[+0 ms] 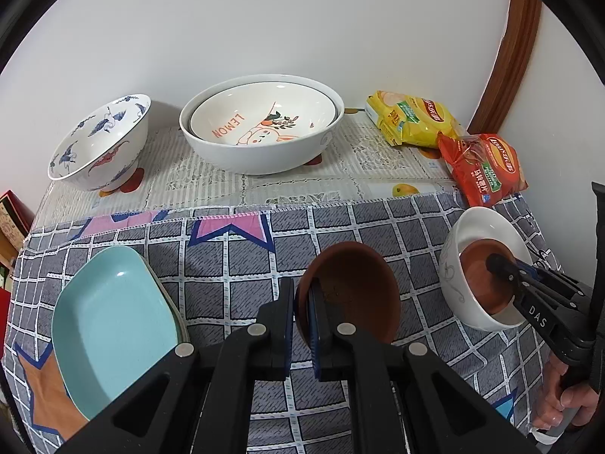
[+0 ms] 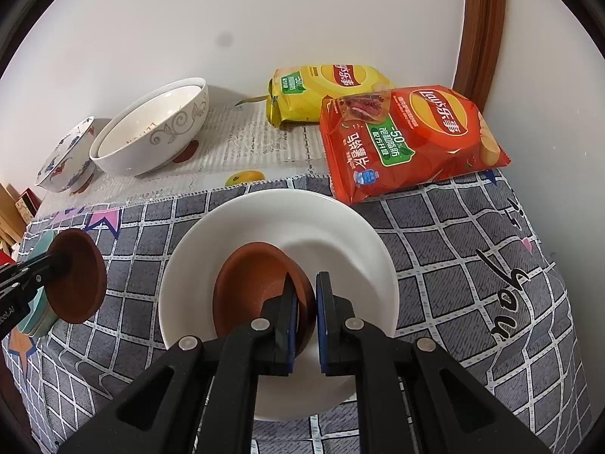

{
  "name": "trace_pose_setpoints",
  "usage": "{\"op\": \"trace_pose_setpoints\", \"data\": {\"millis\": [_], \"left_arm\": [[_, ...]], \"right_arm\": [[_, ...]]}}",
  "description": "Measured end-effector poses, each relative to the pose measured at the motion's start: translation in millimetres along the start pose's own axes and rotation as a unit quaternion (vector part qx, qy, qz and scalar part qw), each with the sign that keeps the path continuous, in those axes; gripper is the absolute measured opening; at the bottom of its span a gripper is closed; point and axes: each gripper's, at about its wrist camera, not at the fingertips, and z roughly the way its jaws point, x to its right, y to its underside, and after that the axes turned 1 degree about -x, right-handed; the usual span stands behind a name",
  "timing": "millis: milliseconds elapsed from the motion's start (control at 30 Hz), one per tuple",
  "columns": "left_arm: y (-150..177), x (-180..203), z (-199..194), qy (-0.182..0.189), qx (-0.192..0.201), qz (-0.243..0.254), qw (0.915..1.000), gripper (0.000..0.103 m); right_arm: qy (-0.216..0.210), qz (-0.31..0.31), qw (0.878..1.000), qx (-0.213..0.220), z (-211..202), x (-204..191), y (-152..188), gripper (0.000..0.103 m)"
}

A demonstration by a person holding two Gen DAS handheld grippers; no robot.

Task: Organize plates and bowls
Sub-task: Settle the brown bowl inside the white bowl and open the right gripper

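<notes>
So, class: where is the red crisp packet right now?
In the right wrist view the red crisp packet lies upper right, overlapping the yellow packet, just behind the white bowl.

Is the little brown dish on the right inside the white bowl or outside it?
Inside. The brown dish sits down in the white bowl, whose rim rings it on all sides, while the right tool pinches the dish's rim.

the left gripper [image 1: 301, 314] points steeply downward, its black fingers [image 1: 281, 310] clamped on the rim of a small brown clay dish [image 1: 355, 287]. the right gripper [image 2: 306, 312] slants down likewise, pinching another brown clay dish [image 2: 249, 287]. a bare hand [image 1: 567, 401] grasps the right gripper's handle.
</notes>
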Motion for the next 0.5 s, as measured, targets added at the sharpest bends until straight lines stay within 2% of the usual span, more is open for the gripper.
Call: {"op": "trace_pose_setpoints", "data": {"millis": [500], "left_arm": [[-0.7, -0.2, -1.3, 0.000, 0.001, 0.000, 1.0000, 0.008]], "right_arm": [[0.003, -0.005, 1.000, -0.005, 3.5, -0.9, -0.4, 0.009]]}}
